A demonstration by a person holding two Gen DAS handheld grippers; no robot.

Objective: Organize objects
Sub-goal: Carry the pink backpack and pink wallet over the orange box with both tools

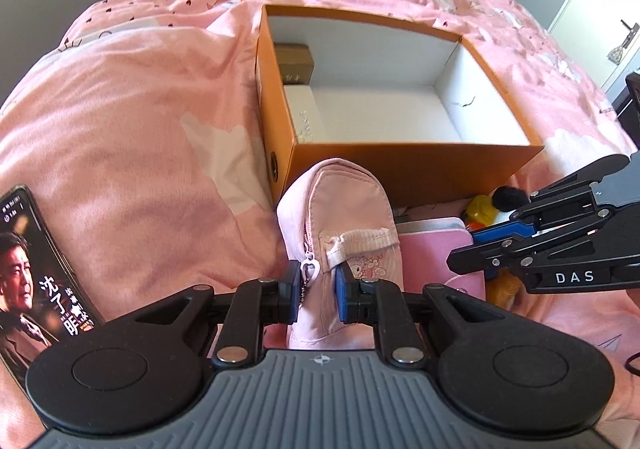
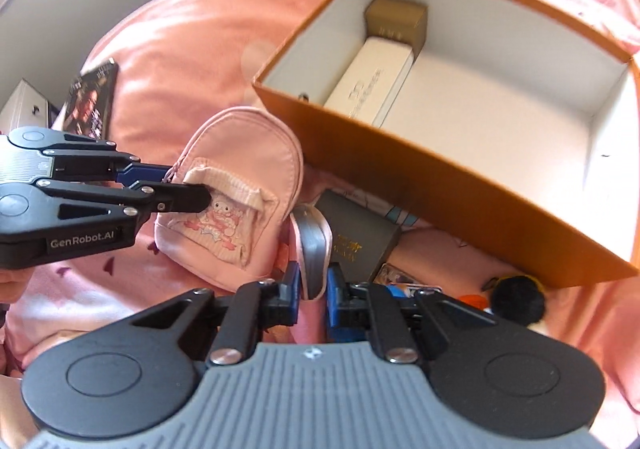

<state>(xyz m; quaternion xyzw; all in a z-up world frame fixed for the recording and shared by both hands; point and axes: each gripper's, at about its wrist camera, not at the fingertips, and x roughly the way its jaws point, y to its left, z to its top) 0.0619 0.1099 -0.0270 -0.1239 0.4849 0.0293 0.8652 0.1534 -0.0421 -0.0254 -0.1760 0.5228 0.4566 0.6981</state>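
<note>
Mid-pickup: left gripper [image 1: 319, 295] clamped on pink mini backpack [image 1: 340, 225], held just before orange box [image 1: 400, 169] on the bed [image 1: 140, 129]. Right gripper [image 2: 313, 289] pinching a pink-edged strap [image 2: 311, 245]. Next, probably: lift both clear, lower into the box's open side.

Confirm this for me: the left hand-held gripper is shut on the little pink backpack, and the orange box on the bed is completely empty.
Not quite. The left hand-held gripper is indeed shut on the little pink backpack, but the orange box is not empty: the right wrist view shows a white box and a small brown box lying along one inner wall. The rest of its floor is bare.
</note>
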